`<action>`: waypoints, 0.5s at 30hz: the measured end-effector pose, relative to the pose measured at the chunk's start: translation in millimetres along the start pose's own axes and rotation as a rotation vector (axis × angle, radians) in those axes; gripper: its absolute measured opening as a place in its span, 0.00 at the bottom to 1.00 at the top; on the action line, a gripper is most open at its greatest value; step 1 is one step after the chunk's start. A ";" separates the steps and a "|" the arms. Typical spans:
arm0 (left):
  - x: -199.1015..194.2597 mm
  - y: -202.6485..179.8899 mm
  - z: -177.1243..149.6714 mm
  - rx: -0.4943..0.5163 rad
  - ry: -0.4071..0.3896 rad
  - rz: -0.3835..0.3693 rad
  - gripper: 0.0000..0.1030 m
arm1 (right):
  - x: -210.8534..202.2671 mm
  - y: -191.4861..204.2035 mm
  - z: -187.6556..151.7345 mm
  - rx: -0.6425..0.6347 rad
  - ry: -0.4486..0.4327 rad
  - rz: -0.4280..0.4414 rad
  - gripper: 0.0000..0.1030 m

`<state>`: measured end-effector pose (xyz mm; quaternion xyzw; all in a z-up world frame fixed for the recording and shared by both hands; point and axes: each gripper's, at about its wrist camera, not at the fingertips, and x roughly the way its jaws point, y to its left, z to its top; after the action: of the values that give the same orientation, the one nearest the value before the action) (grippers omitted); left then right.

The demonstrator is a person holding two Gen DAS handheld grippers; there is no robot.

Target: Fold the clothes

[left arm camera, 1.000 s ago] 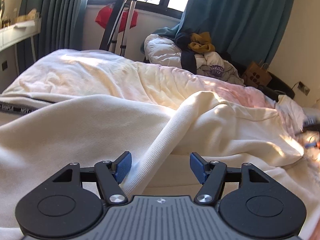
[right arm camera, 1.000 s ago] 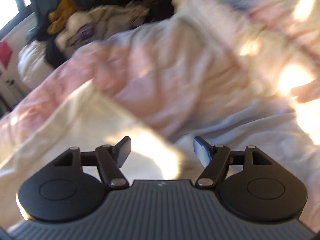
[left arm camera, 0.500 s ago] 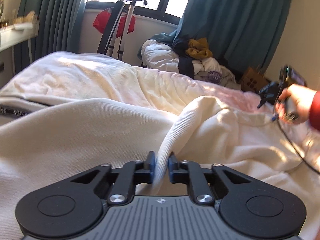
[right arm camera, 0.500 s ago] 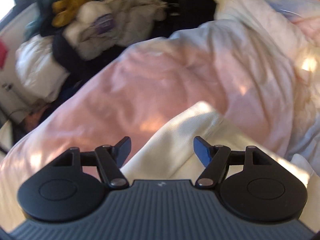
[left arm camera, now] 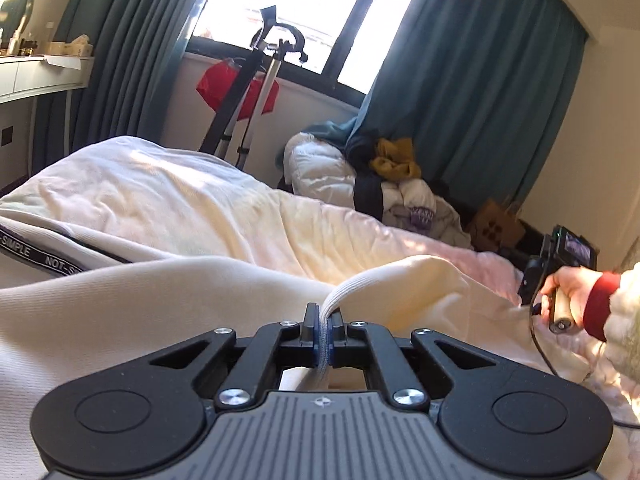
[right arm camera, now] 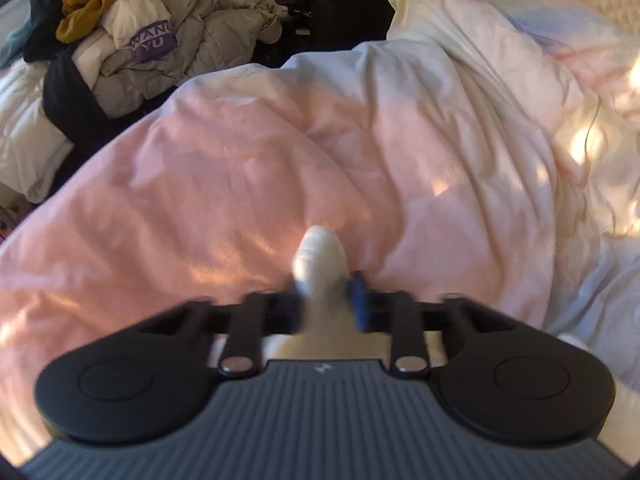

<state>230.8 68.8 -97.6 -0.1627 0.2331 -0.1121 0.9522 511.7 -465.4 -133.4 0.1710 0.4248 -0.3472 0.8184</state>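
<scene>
Left wrist view shows the cream garment point(left arm camera: 168, 292) spread on the bed point(left arm camera: 168, 184), soft, limp and light by the look of it; its thicker ribbed band point(left arm camera: 352, 284) seems the best hold. The left gripper point(left arm camera: 322, 334) has its fingers fully closed on that band. On the right wrist view, the right gripper point(right arm camera: 326, 300) is closing, its fingers pressing a cream fold point(right arm camera: 320, 256) over the pink duvet point(right arm camera: 224, 184).

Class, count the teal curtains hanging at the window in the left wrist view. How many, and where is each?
2. One teal curtain hangs left of the window; the other teal curtain hangs right of it, behind the heap of clothes. More may lie outside the frame.
</scene>
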 end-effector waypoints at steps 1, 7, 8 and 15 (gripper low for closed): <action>-1.4 0.8 1.2 -0.005 -0.005 -0.001 0.04 | -6.5 -0.7 0.0 0.002 -0.011 0.002 0.13; -15.8 8.7 9.3 -0.043 -0.063 -0.012 0.04 | -68.1 -2.3 21.5 0.060 -0.108 0.094 0.12; -19.5 11.9 11.7 -0.056 -0.087 -0.009 0.03 | -85.4 0.7 30.0 0.059 -0.137 0.136 0.12; -47.5 12.6 25.1 -0.037 -0.216 -0.025 0.03 | -224.1 -13.4 68.6 0.069 -0.471 0.502 0.11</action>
<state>203.4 100.6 -61.8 -0.1940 0.1291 -0.1013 0.9672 452.5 -419.5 89.1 0.2131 0.1569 -0.1789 0.9476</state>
